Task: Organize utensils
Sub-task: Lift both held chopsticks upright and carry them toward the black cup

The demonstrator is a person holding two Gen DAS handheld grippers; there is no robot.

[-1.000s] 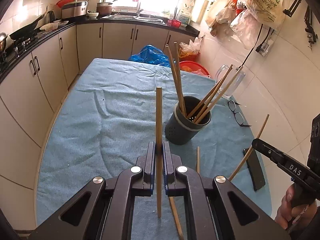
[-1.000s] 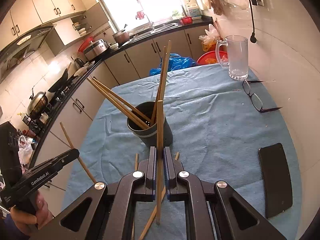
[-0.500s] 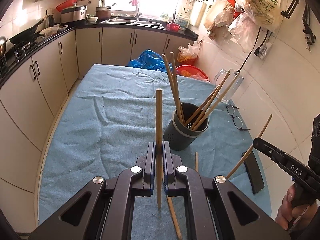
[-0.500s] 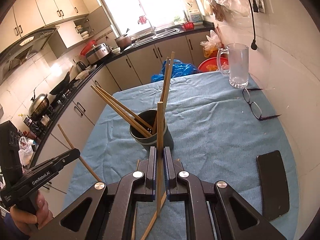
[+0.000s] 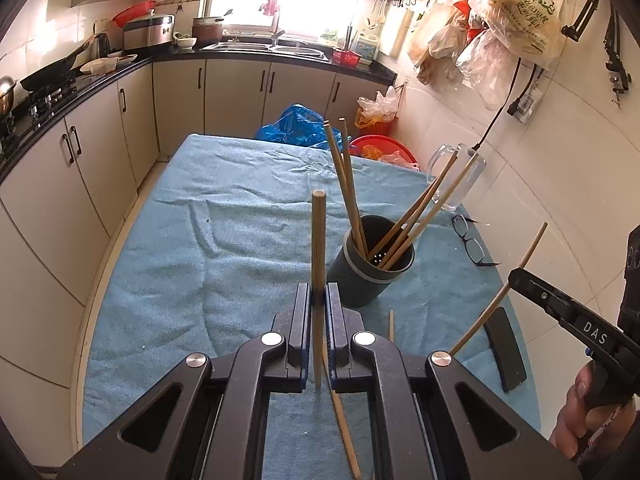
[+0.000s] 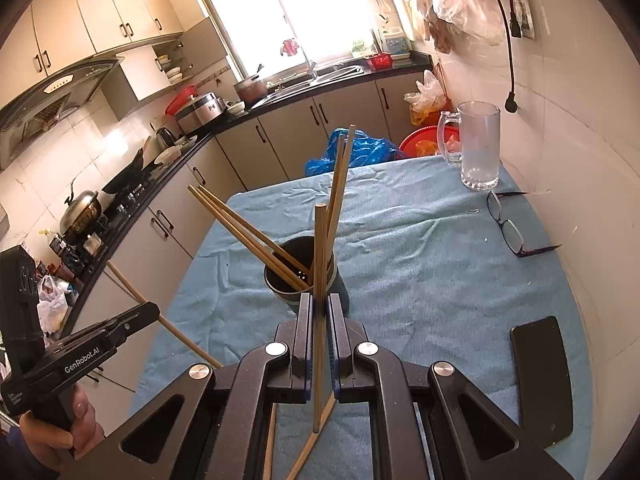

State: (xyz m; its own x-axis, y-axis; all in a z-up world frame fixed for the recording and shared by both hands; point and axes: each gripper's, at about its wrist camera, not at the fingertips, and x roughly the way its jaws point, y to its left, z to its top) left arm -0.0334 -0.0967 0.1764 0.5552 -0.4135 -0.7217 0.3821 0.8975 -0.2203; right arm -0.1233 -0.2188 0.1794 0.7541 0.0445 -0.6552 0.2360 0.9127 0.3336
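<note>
Pinched on one light, stiff wooden chopstick (image 5: pixel 319 248) each near mid-length, both grippers (image 5: pixel 319 300) (image 6: pixel 320 308) hover near the gray holder (image 5: pixel 370 268), at one o'clock from the left.

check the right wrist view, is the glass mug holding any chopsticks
No, the glass mug stands empty; the chopsticks lean in the dark holder.

Holder (image 5: pixel 370 266) in left view: lower in frame, closer to the clamped chopstick (image 5: pixel 319 256).
Holder (image 6: pixel 306 276) in right view: nearer the jaws, base now hidden behind them.
Chopstick (image 6: pixel 320 280) in right view: now overlapping the holder's mouth.
</note>
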